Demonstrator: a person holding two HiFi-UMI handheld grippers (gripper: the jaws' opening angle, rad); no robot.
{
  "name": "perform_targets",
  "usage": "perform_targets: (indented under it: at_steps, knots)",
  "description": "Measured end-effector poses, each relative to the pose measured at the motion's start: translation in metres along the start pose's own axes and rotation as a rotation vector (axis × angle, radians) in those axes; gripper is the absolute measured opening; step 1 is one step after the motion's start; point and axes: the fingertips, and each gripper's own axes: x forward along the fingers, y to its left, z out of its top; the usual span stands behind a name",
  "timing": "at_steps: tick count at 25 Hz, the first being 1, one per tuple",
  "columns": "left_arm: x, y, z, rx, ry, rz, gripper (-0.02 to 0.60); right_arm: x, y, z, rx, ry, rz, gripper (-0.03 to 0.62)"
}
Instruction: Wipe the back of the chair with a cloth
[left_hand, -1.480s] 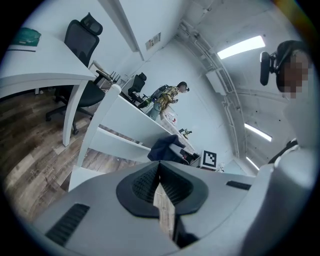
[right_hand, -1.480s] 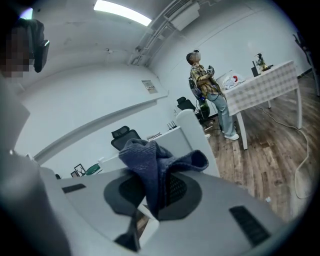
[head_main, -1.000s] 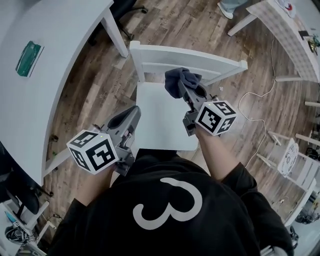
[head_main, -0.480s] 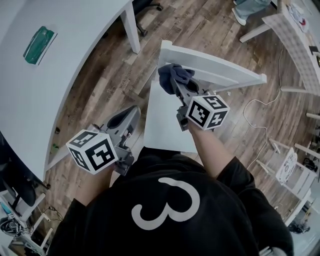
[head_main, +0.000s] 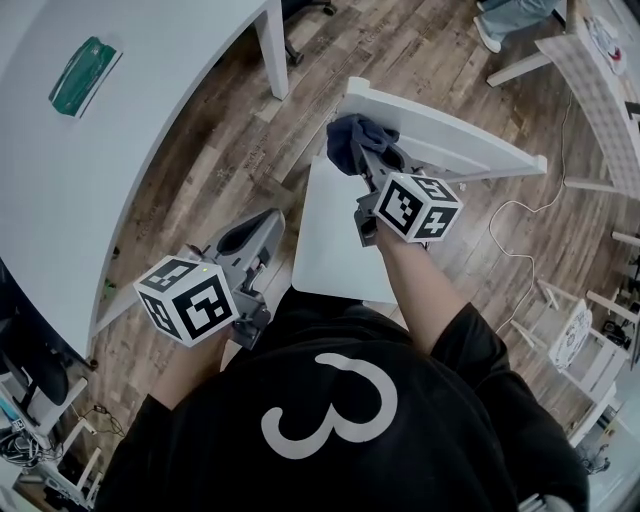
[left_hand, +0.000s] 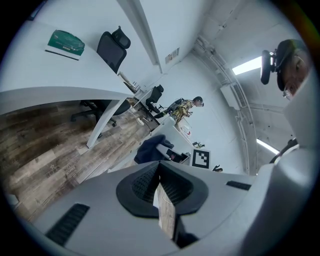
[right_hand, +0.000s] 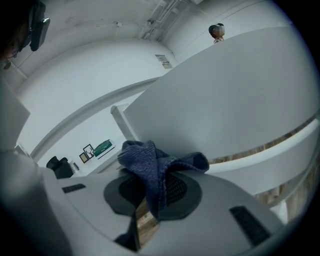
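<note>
Bench (head_main: 120, 170) at 10 o'clock with a green packet (head_main: 84, 62) on it, not involved.

Left tool (head_main: 262, 226) at 11 o'clock, low, just beside the seat's left edge. Jaws are pressed together with nothing between them. Idle.

Chair (head_main: 330, 240) at 12–1 o'clock, top rail (head_main: 460, 135) running off toward 2.

Right tool (head_main: 368, 152) is clenched on the dark blue cloth (head_main: 350, 140). The cloth bunches out of the jaws at the left end of the top rail, on the seat-facing side. Head view reads as touching. Right gripper view shows the cloth right up against the white back panel, but pressure can't be confirmed.

My read: wiping step in hand, at the left end of a pass.

Next move calls for a drag toward 2 o'clock along the rail, cloth kept pressed flat, then the rest of the back. Only a fold is pinched, so a snag could pull the cloth free.
</note>
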Motion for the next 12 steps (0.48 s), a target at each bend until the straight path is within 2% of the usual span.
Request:
perform_targets:
  at_steps: [12]
  knots:
    - [-0.0039,-0.0003,-0.0035,0.004,0.001,0.008,0.014,0.0026,-0.0033,-0.001,-0.009,-0.003,-0.032,0.049]
